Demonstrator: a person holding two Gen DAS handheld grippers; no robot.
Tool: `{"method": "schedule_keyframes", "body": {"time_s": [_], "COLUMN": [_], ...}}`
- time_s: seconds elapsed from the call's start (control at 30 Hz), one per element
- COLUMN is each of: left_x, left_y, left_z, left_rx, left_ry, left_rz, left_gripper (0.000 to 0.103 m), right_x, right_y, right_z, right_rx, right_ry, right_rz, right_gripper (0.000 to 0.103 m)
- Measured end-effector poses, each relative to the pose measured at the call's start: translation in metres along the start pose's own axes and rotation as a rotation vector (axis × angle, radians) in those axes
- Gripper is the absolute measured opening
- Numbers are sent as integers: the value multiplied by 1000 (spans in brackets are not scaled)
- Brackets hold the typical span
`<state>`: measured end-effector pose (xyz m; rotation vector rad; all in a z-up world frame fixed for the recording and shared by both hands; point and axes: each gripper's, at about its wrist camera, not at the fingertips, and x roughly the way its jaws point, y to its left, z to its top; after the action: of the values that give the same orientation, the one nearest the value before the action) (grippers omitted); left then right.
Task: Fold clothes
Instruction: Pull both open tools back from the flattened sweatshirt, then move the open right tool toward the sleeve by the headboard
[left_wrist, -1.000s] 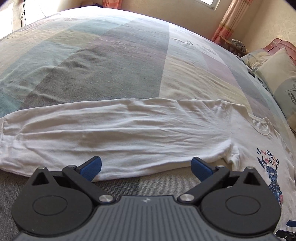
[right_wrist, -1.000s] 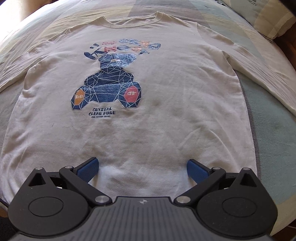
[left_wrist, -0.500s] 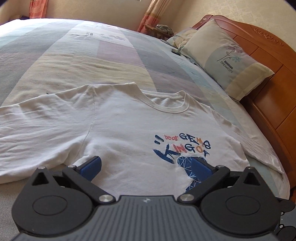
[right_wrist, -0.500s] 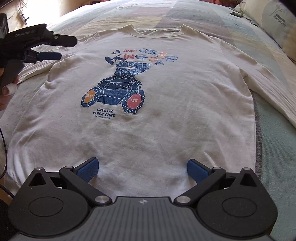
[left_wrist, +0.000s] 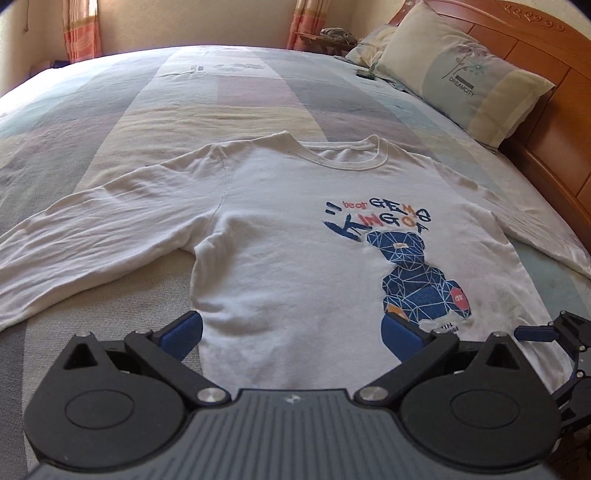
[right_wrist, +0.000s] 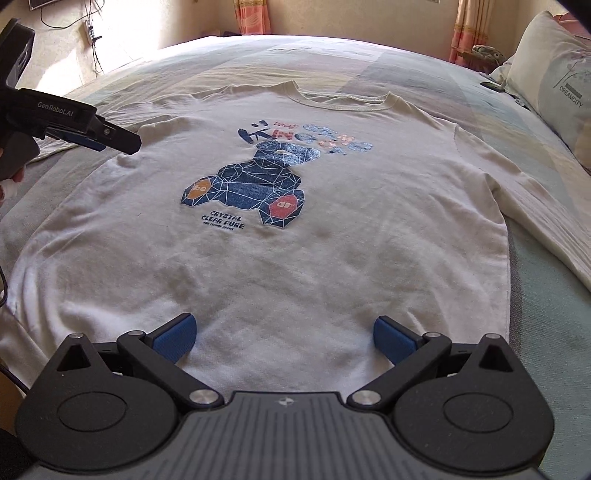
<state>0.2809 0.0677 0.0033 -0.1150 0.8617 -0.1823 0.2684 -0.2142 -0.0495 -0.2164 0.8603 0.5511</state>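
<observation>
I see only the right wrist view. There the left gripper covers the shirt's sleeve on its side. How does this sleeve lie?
Observer: In the left wrist view, the sleeve lies stretched out sideways on the bed, wrinkled and not folded.
Operator: Are the left gripper's jaws open?
Observer: Yes. The left gripper has its jaws wide apart above the shirt, with no cloth between them.
Operator: What stands behind the pillow?
Observer: A wooden headboard.

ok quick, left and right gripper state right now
left gripper: open, holding nothing, over the white shirt
right gripper: open, holding nothing
</observation>
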Motion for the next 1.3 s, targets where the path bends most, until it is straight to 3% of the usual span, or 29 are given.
{"method": "schedule_keyframes", "body": {"time_s": [0.27,0.33,0.53,0.67,0.77,0.83,0.9,0.93,1.1,1.3], "left_x": [-35,-34,-64,-85,-86,-78,-65,-60,-78,-85], "left_y": [-49,-52,-49,-48,-56,-58,-56,-54,-40,-35], "left_z": [-73,-97,-146,-150,-143,-139,-143,-148,-172,-155], "left_rx": [133,142,156,185,198,156,99,72,25,27], "left_ry": [21,44,-7,-96,-168,-160,-112,-76,-95,-157], "left_rz": [-180,-200,-191,-200,-221,-273,-308,-296,-271,-222], "left_gripper": [102,102,102,102,102,102,102,102,102,102], "right_x": [-20,-35,-54,-80,-87,-82,-70,-71,-77,-83], "right_y": [10,17,31,31,37,38,34,32,22,31], "right_z": [-8,-17,-74,-93,-88,-83,-81,-86,-112,-124], "right_rx": [74,92,122,162,98,76,117,138,231,161], "right_ry": [-74,-133,-153,-190,-242,-253,-210,-215,-243,-252], "right_rz": [-55,-55,-167,-182,-218,-229,-240,-231,-191,-227], "right_gripper": [103,103,103,103,103,103,103,103,103,103]}}
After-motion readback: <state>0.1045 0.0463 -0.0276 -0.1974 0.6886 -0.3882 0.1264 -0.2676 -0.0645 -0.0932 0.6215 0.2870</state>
